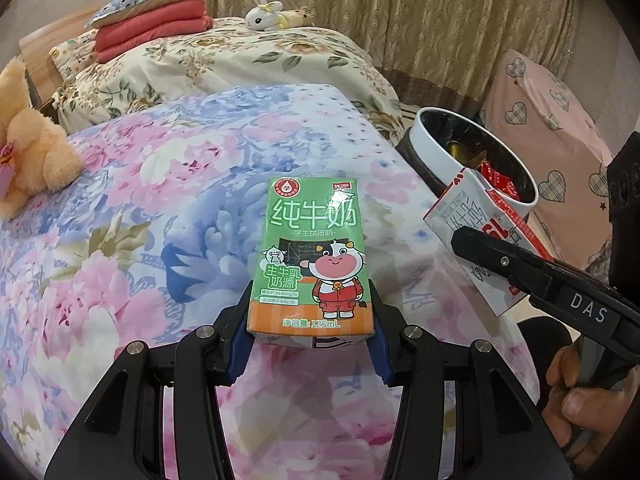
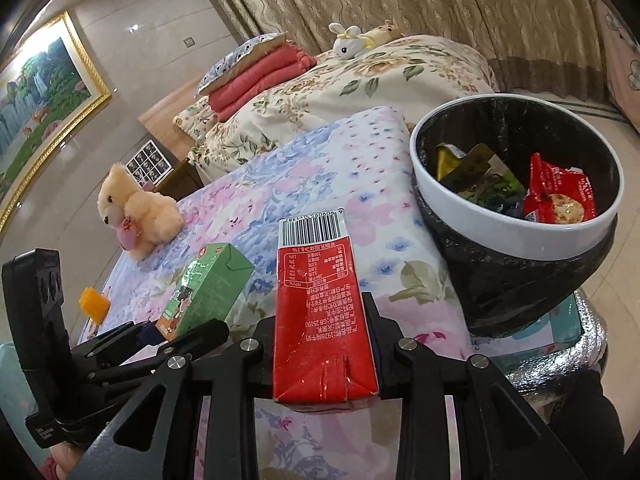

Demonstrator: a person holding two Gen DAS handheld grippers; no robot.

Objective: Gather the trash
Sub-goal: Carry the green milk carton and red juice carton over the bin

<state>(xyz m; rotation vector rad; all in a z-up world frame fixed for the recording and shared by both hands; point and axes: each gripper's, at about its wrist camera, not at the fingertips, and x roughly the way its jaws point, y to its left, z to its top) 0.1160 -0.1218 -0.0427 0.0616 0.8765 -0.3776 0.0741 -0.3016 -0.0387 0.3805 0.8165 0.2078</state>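
My left gripper [image 1: 310, 320] is shut on a green milk carton [image 1: 314, 256] and holds it upright above the floral bedspread; the carton also shows in the right wrist view [image 2: 204, 290]. My right gripper [image 2: 324, 344] is shut on a red and white carton [image 2: 320, 304], which also shows in the left wrist view [image 1: 476, 240], close beside the bin. The round bin [image 2: 516, 240] has a white rim and a black liner and stands to the right of the bed, with wrappers inside it. It also shows in the left wrist view [image 1: 440, 148].
A peach plush bear [image 2: 136, 212] sits on the floral bedspread [image 1: 160, 200]. A small orange object [image 2: 94, 304] lies near the bed's left edge. A second bed behind holds folded red blankets [image 1: 152, 28] and plush toys [image 1: 276, 14]. A silver-wrapped stand [image 2: 560, 360] carries the bin.
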